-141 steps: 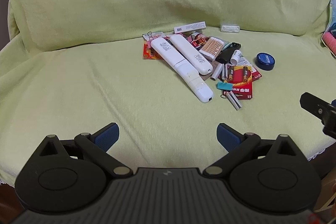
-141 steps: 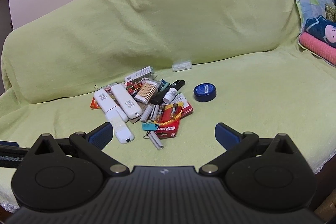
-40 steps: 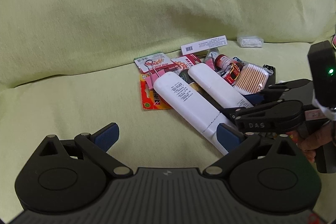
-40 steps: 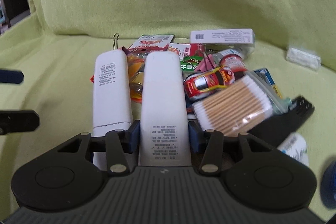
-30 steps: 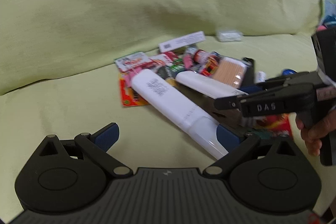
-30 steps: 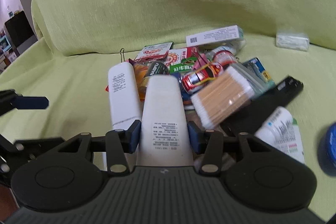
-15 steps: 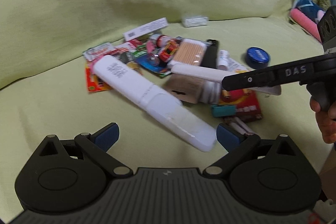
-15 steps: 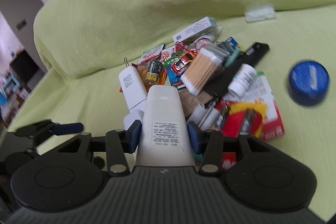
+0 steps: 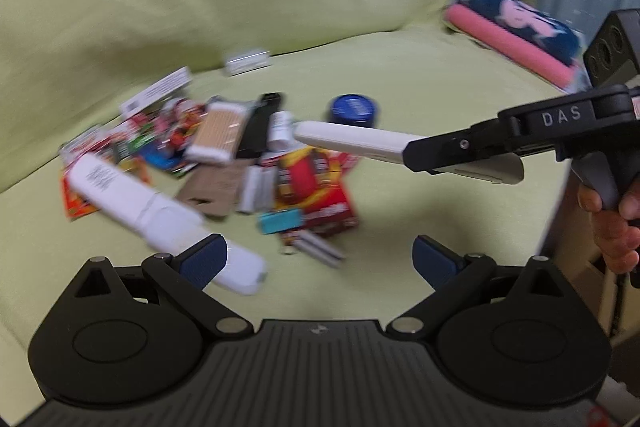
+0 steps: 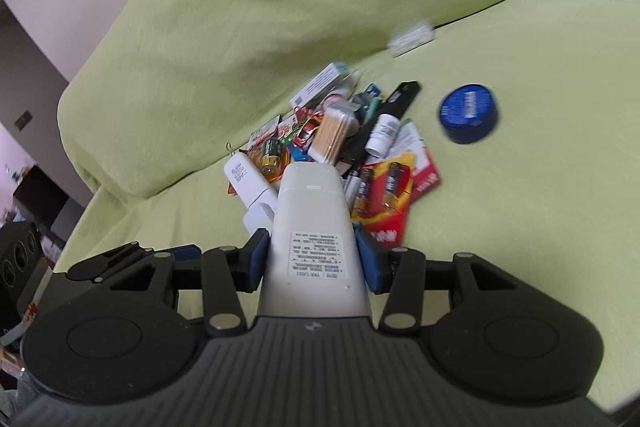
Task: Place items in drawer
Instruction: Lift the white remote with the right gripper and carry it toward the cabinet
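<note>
Early going: drawer not in view, pile of clutter [image 10: 352, 147] on green sofa cover [image 10: 520, 187] unsorted. Right gripper [image 10: 312, 259] pinching white remote [image 10: 312, 227] at lower body, clear above pile (first item, I judge). Left gripper [image 9: 320, 259] spread wide, holding nothing, second remote [image 9: 152, 211] just beside its left finger.

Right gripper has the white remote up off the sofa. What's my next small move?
Probably carry it away toward the drawer, which isn't in view. The right gripper is shut on the white remote, already clear of the pile; the left gripper is open, empty.
</note>
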{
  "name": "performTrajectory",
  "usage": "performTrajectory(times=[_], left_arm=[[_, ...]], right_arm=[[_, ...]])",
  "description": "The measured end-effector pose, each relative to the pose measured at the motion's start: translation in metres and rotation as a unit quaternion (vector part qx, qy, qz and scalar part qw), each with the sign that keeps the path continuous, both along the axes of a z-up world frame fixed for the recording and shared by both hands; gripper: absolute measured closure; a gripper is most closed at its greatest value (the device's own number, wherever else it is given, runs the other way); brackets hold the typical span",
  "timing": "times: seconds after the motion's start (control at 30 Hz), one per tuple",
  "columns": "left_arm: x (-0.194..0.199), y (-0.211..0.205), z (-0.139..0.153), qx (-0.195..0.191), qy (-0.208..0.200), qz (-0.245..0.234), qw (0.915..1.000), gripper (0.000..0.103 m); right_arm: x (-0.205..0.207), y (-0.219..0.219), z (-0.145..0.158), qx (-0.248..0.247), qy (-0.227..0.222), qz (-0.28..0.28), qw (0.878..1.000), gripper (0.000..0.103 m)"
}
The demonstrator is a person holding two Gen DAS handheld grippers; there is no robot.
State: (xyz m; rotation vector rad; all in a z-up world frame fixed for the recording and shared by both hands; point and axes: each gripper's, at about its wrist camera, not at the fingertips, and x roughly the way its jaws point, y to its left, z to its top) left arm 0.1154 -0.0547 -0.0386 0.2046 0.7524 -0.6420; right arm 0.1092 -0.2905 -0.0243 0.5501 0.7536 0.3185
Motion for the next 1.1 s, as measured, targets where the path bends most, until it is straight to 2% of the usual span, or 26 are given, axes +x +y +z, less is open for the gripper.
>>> performTrajectory(times=[0.3,0.6,0.9,1.1], left_arm=[[-0.055,-0.042,0.022,-0.001,-0.01,-0.076,0.9971,0.003],[-0.106,-0.082,0.05,-0.004,-0.028,-0.134,0.9905,0.003],[-0.158,-0.123,0.066,-0.01,-0.035,-0.199,0.9793,0.003],[-0.194,-0.151,0.069,-0.014,-0.032,-0.248,0.9681,0.003]], right_arm=[[-0.076,-0.033,0.026,0.021,-0.009,-0.058,0.998,0.06],[-0.141,-0.066,0.036,0.041,-0.021,-0.107,0.993,0.06],[-0.21,-0.09,0.043,0.062,-0.036,-0.16,0.985,0.06],[-0.271,-0.106,0.048,0.074,-0.042,-0.214,0.973,0.06]])
